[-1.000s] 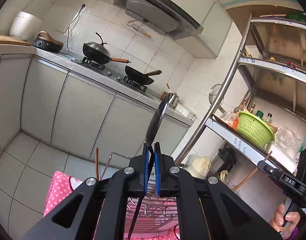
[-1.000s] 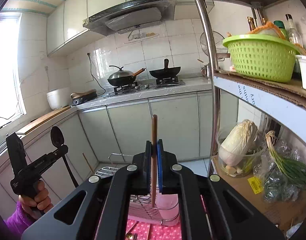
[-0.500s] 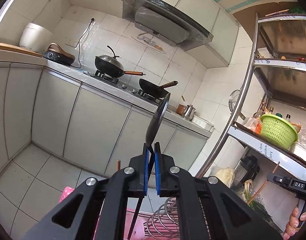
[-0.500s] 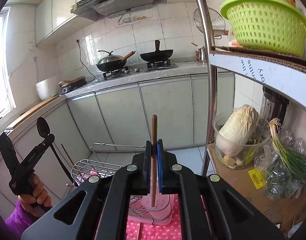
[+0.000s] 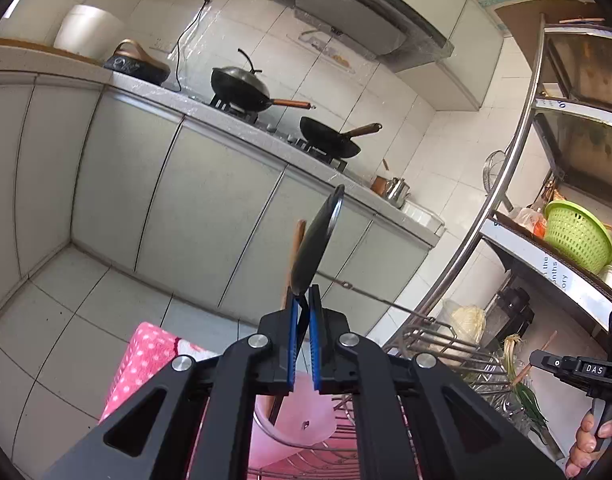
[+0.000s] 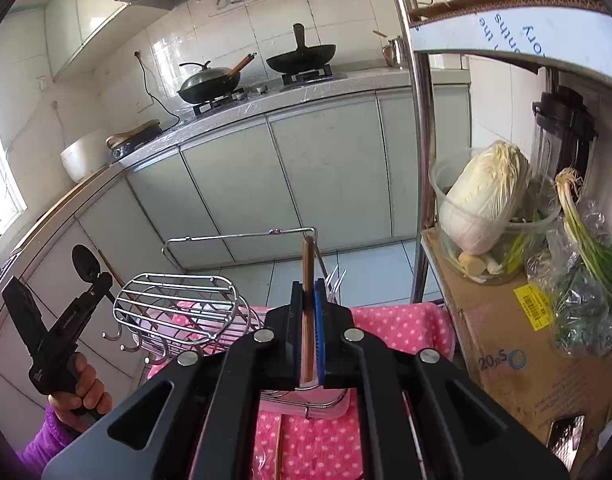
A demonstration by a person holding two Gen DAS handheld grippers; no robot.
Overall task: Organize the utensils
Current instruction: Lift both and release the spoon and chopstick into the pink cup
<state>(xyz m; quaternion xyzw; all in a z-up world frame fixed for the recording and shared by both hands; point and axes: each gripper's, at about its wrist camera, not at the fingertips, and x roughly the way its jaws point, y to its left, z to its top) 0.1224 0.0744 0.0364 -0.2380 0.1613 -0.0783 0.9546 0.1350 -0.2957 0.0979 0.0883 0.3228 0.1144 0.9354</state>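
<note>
My left gripper [image 5: 302,312] is shut on a black spoon [image 5: 315,240] whose bowl sticks up above the fingers; its handle runs down toward a pink holder [image 5: 294,428]. A wooden chopstick [image 5: 292,256] stands just behind the spoon. My right gripper [image 6: 309,300] is shut on a wooden chopstick [image 6: 307,280], held upright over a wire dish rack [image 6: 178,304]. The left gripper with the spoon also shows at the left of the right wrist view [image 6: 86,268]. The right gripper's body shows in the left wrist view [image 5: 577,368].
The rack stands on a pink polka-dot cloth [image 6: 393,324]. Forks [image 6: 333,280] stick up behind the right gripper. A metal shelf post [image 6: 417,140] rises on the right, with a cabbage bowl [image 6: 485,208] and a cardboard box [image 6: 505,352]. Cabinets [image 5: 210,216] are behind.
Both grippers have come down and tilted toward the rack. The rack and pink cloth now fill more of both views. Both still hold their utensils.
</note>
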